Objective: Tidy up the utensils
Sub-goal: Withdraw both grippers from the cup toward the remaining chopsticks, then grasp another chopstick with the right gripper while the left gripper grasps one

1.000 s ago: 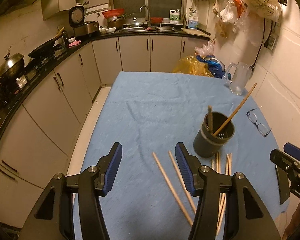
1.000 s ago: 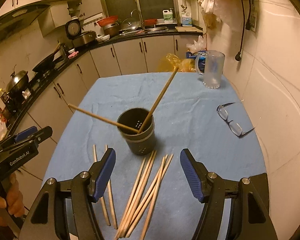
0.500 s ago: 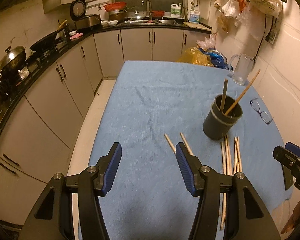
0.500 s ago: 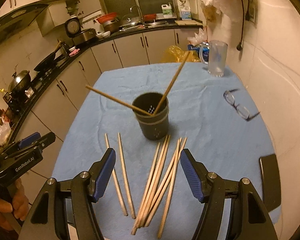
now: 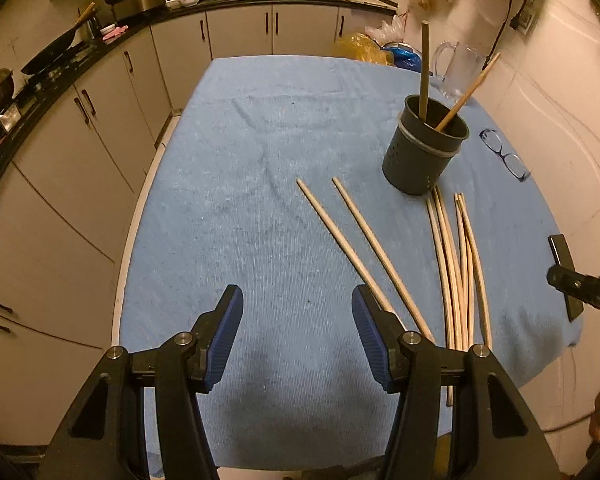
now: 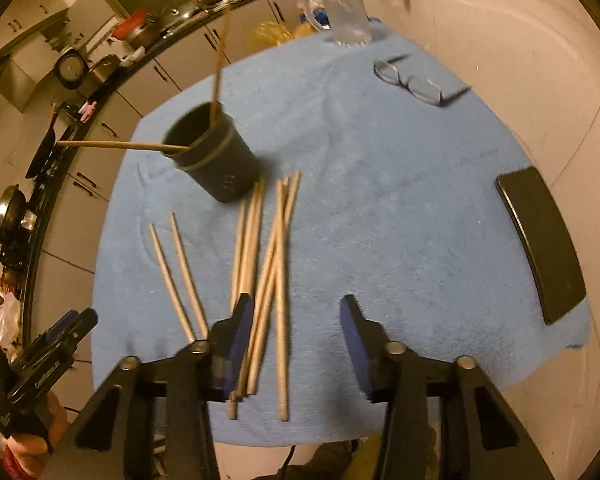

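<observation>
Bench (image 5: pixel 236 184) carries a blue cloth. Left hand-held gripper (image 5: pixel 298 344): jaws wide apart, nothing between the blue pads, held over bare cloth at the near edge. Right hand-held gripper (image 6: pixel 296 344): jaws also spread wide, nothing clamped; its left pad sits above the near ends of the chopstick bundle (image 6: pixel 270 264), and whether it touches them cannot be told because the view is blurred. The bundle is a loose, partly crossed fan of pale wooden sticks lying flat on the cloth, far tips just beside the base of the dark holder cup (image 5: pixel 424 152). In the left wrist view the same bundle (image 5: pixel 458 264) lies right of the left gripper. Two separate chopsticks (image 5: pixel 364 248) lie roughly parallel on the cloth left of the bundle, running from near the cup's base back toward the left gripper's right finger. The cup stands upright on the cloth, far-right part of the bench, with two chopsticks (image 5: pixel 446 92) already inside, one near upright and dark, one leaning out over the rim. Eyeglasses (image 5: pixel 504 156) lie right of the cup; a clear jug (image 5: pixel 456 68) stands behind it at the far edge. A dark phone (image 6: pixel 540 240) lies flat near the right edge of the cloth.
</observation>
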`<state>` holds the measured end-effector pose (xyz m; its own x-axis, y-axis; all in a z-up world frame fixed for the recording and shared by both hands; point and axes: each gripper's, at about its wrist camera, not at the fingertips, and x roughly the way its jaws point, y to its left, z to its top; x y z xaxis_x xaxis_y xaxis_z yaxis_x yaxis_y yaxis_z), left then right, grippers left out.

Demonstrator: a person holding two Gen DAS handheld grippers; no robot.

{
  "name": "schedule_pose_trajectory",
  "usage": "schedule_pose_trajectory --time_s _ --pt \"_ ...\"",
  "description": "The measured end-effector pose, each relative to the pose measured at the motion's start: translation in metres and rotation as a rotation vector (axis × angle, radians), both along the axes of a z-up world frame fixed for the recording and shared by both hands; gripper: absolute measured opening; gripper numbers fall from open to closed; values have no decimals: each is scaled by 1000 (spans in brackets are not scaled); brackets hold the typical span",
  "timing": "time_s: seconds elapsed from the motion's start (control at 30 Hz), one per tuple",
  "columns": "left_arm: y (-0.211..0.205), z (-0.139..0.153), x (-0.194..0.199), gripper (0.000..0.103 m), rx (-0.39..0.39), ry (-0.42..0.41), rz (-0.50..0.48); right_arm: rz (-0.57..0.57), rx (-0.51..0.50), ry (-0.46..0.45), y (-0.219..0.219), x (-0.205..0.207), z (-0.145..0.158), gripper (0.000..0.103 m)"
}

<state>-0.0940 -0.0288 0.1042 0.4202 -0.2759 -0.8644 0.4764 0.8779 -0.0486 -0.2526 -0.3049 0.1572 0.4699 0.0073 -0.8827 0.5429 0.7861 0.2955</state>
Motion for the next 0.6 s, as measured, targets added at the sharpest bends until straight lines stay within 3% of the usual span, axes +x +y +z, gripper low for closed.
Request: schedule_pose_trajectory --time_s 0.13,0.3,0.6 --pt "4 -1 0 55 2 20 22 14 85 10 -15 17 -20 22" --pt "5 -7 -1 55 9 57 45 58 180 29 -21 48 -47 22" --pt "10 -5 -4 55 27 54 66 119 172 102 -13 82 -76 9"
